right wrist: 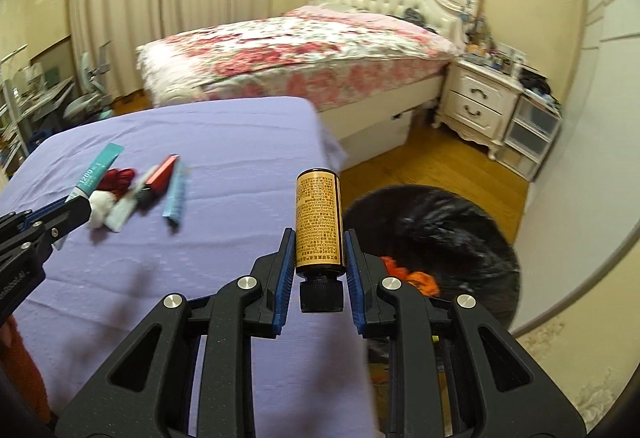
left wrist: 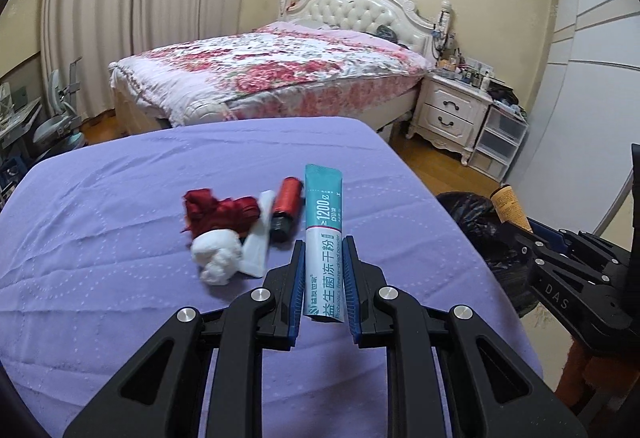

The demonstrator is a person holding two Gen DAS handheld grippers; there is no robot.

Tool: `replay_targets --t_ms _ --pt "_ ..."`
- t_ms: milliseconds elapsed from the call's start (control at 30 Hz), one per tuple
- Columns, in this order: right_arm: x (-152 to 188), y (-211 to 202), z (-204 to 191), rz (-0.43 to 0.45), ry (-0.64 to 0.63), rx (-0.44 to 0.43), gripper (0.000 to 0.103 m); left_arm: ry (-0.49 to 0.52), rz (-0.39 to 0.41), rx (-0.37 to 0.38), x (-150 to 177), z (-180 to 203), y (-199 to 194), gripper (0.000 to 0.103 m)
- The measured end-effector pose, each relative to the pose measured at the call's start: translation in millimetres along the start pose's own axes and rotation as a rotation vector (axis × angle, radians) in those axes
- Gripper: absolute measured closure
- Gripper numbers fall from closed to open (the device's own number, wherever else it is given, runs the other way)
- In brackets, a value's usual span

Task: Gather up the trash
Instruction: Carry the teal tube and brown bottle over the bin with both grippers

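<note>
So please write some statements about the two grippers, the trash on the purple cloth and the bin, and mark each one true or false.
1. The left gripper is shut on a teal probiotics powder sachet. True.
2. The right gripper is empty. False: it is shut on a small amber bottle with a black cap.
3. The black-lined trash bin stands on the purple cloth. False: it stands on the wooden floor beside the covered table.
4. A white tissue ball lies on the cloth next to a red crumpled ribbon. True.
5. The bin already holds something orange. True.
</note>
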State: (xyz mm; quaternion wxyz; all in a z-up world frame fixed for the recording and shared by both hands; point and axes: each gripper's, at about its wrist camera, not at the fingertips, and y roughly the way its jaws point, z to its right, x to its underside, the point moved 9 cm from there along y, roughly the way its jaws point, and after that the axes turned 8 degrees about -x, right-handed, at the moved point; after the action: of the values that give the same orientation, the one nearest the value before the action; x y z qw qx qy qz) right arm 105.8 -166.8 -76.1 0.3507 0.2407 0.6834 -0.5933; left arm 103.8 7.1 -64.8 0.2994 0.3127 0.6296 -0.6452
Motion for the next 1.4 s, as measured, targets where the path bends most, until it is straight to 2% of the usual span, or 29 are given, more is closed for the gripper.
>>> replay_targets --t_ms 233,533,1000,1400 --pt "6.1 -0.7 71.4 0.01 0.076 0.094 0.079 0.094 0.014 0.085 -14.9 68.3 17.3 0.084" --pt "11.1 9.9 123.7 0.011 0.149 0.157 0.079 0.184 -0.003 0.129 -21.8 133.7 49.0 0.084" --pt "15.7 35.9 153.7 -0.022 0.211 0.181 0.079 0.232 -0.055 0.123 -19.5 169.4 93.3 0.084" --pt "20.6 48.1 170.3 -0.037 0.261 0.197 0.078 0.259 -0.069 0.123 -20.5 187.5 106.3 0.084"
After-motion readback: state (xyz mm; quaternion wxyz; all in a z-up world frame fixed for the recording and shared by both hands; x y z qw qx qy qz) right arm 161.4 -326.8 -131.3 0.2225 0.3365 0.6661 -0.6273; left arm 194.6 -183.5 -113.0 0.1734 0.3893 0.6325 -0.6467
